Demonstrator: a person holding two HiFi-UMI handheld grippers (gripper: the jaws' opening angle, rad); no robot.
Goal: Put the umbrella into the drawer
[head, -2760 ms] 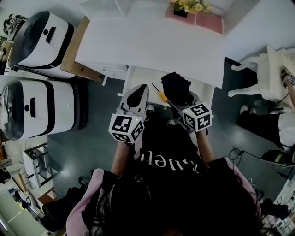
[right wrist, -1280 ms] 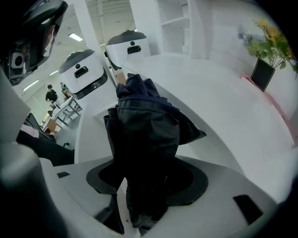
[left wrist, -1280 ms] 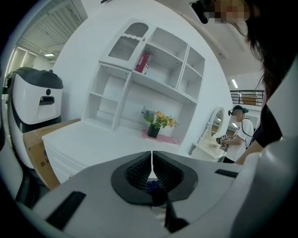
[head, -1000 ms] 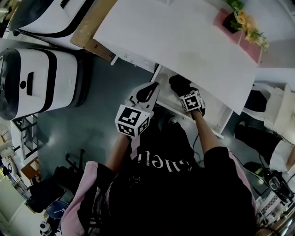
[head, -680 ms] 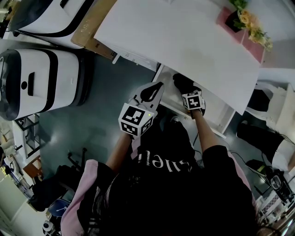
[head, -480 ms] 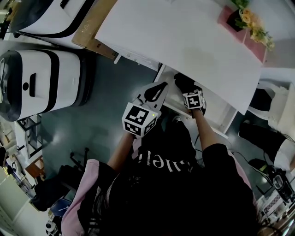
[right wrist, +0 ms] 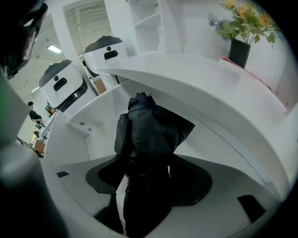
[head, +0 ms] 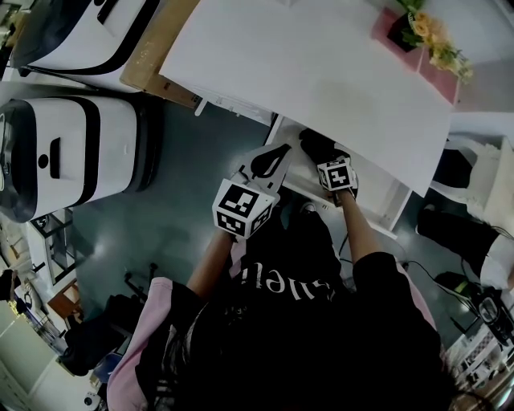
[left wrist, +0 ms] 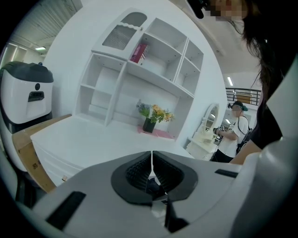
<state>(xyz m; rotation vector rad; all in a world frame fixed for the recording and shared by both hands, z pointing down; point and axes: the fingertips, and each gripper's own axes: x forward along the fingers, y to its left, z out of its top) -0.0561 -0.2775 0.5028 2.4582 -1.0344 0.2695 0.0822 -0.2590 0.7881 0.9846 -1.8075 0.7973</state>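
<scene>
A folded black umbrella (right wrist: 149,135) sticks forward out of my right gripper (right wrist: 148,174), whose jaws are shut on it. Its tip reaches into the open white drawer (right wrist: 93,139) under the desk top. In the head view the umbrella (head: 316,145) shows as a dark bundle just past the right gripper (head: 325,163), at the drawer (head: 368,189) below the desk edge. My left gripper (head: 267,158) hangs to the left of the drawer, in front of the desk, with its jaws shut on nothing (left wrist: 152,163).
The white desk top (head: 305,72) overhangs the drawer and carries a flower pot (head: 405,24) at the back right. Two white-and-black machines (head: 72,152) stand on the floor at the left. Beside the desk sits a cardboard box (head: 157,48). A white chair (head: 490,177) stands at the right.
The right gripper has carried the umbrella from in front of the desk forward to the drawer under the desk top. In the last second both grippers have hardly shifted.
</scene>
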